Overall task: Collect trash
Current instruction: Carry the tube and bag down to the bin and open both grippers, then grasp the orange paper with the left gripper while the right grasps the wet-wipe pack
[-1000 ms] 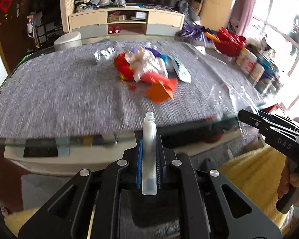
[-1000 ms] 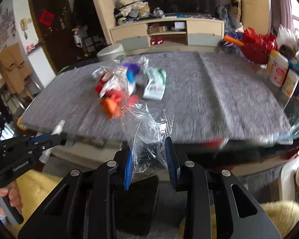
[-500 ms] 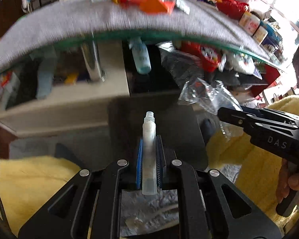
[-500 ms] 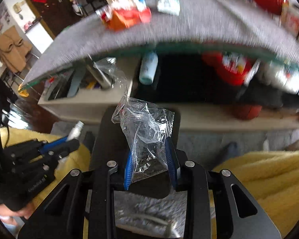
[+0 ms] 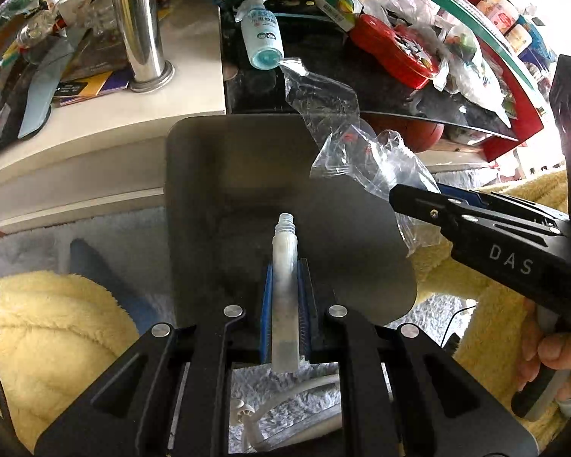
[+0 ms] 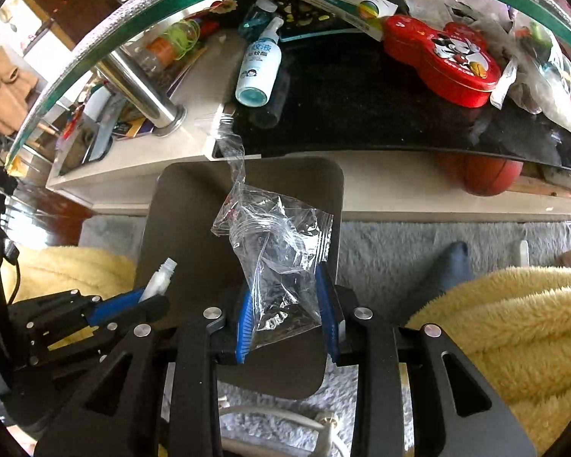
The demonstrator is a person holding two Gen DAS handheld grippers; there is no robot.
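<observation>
Above dark bin (image 5: 285, 175), left gripper (image 5: 284, 297) clamps small bottle (image 5: 284, 285).

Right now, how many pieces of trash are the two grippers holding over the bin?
2. A small clear bottle in the left gripper, a crumpled clear plastic bag between the opening jaws of the right gripper. The dark bin sits below.

A small, uncapped, translucent plastic tube (image 5: 284, 289) with a threaded neck and cloudy white residue inside stands lengthwise between blue-padded fingers (image 5: 267, 301), neck pointing away over the dark grey bin (image 5: 217, 175). A crumpled clear plastic bag (image 6: 278, 259) with a crimped edge and small red print sits between the other fingers (image 6: 325, 304), also above the bin.
</observation>
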